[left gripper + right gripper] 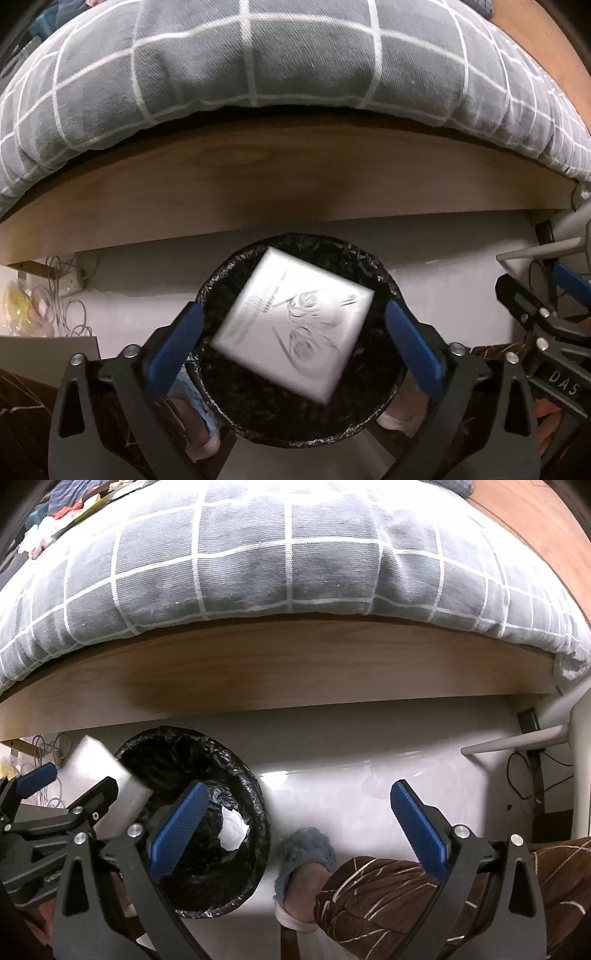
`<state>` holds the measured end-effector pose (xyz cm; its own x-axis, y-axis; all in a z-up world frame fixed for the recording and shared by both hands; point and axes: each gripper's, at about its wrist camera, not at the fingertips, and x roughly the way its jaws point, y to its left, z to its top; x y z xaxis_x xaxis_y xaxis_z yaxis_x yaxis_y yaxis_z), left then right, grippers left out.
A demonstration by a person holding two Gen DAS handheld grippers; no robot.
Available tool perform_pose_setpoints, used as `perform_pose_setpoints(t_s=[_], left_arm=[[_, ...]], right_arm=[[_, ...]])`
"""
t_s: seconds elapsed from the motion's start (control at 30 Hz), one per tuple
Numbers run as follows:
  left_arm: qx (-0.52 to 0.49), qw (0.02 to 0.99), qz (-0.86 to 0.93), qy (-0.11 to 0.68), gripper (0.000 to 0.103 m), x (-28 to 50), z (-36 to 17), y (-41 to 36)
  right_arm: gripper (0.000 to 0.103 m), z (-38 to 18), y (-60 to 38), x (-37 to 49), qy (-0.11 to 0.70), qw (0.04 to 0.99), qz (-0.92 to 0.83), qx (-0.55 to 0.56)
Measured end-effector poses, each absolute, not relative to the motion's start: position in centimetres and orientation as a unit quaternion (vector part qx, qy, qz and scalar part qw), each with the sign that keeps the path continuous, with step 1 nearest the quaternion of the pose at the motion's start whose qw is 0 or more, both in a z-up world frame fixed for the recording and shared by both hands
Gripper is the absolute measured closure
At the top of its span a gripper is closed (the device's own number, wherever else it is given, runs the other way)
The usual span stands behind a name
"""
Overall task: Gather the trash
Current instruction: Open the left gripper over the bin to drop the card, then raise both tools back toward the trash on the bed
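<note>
White box (pixel 291 325) hangs blurred over the black-lined bin (pixel 221 280) between your wide left tongs (pixel 295 339); your right tongs (pixel 295 830) gape empty.

The bin (pixel 295 421) is lined with black plastic film (pixel 236 775), crinkled and glossy. The box (pixel 295 325) is seen as pale card with a faint sheen, its print blurred. The pads (pixel 177 830) are made of blue ribbed rubber or plastic, matt, and are set on matt black plastic arms with bright metal screws (pixel 135 828). The quilt (pixel 258 62) is woven grey cloth with white lines, soft and matt. The bed frame (pixel 258 184) is smooth wood. The floor (pixel 351 768) is white and glossy. The slipper (pixel 306 849) is fluffy blue pile.
</note>
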<state>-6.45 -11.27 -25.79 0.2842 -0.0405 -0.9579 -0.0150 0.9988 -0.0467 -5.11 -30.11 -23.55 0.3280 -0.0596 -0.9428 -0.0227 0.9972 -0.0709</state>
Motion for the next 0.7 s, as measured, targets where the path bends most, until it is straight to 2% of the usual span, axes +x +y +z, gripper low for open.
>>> perform_pose_setpoints(t_s=[0.7], left_arm=[[-0.022, 0.808, -0.001, 0.588, 0.006, -6.2, -24.1, -9.9]], right_arm=[[0.008, -21.9, -28.7, -5.0, 0.560, 0.828, -0.002, -0.039]])
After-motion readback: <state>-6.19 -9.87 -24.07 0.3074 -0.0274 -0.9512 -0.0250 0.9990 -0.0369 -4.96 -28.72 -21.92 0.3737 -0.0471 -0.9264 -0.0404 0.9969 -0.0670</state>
